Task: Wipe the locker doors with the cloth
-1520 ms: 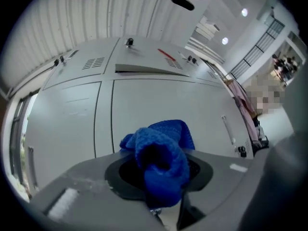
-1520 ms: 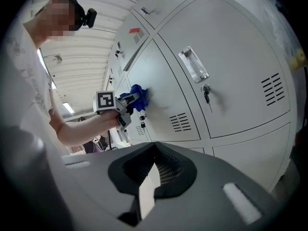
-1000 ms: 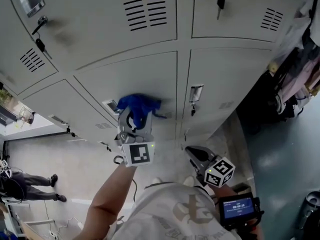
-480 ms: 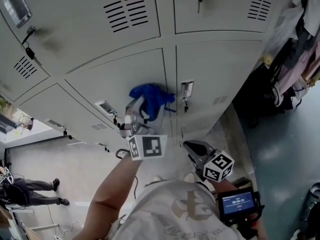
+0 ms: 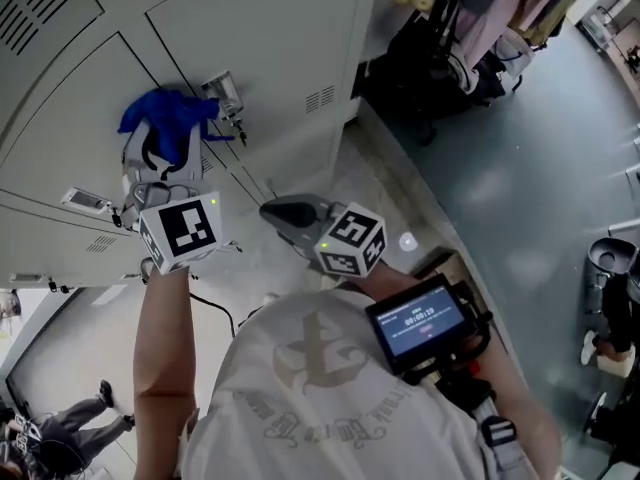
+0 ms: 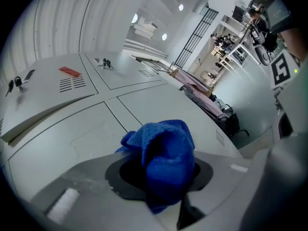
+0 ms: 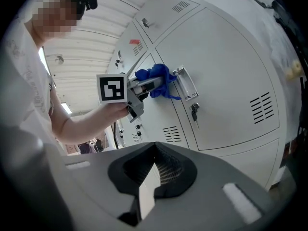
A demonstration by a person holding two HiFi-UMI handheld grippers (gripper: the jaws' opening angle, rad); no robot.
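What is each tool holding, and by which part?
Left tool clamps the blue cloth by its bunched lower end; the rest bulges past the jaws. Right tool holds nothing, jaws together.

My right claw (image 7: 152,173) filled the bottom of the frame. Its two jaws were closed on each other, with only a thin sliver of light between them and nothing held there. Above it, left of centre, my left claw (image 7: 147,86) reached in from my bare arm (image 7: 79,124), its marker cube (image 7: 112,88) facing me. It gripped a bunched blue cloth (image 7: 156,81) against a pale grey locker door (image 7: 226,66), just left of the metal handle (image 7: 185,83). A key (image 7: 194,112) hung below that handle. Vent slots (image 7: 263,108) sat at the door's right, and a red tag (image 7: 134,41) showed at the upper left.
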